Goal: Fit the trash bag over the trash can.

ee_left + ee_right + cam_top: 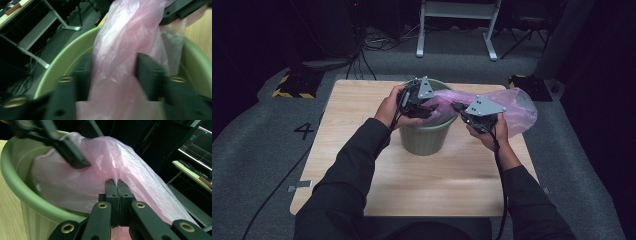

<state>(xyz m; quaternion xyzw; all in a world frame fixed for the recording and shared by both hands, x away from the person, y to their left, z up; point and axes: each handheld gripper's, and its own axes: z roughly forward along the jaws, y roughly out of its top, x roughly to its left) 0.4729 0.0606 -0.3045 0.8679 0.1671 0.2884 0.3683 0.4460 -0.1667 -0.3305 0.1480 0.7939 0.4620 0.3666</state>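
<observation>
A person is sitting at a wooden table (362,165) with a gripper in each hand, working a pink bag (517,107) at a green bin (427,137). The bin is standing upright near the middle of the table. The bag is lying half in and half out of the bin: one end is sitting inside the bin's mouth, and the rest is trailing over the bin's right rim and spreading out beyond it, above the table's far right part.

The left gripper (424,102) is hanging over the bin's mouth, just above its left rim. In the left gripper view its jaws are standing apart, with the bag (120,50) bunched loosely between them and the bin (62,65) curving behind. The picture is blurred, so whether the fingers are touching the plastic cannot be told.

The right gripper (460,111) is sitting just beside the bin's right rim. In the right gripper view its jaws are pressed together, pinching a fold of the bag (105,162) where it is crossing over the bin (17,185). The plastic is pulling taut from that pinch down into the bin. The left gripper (72,155) is showing there above the bin, its tip resting against the bag.
</observation>
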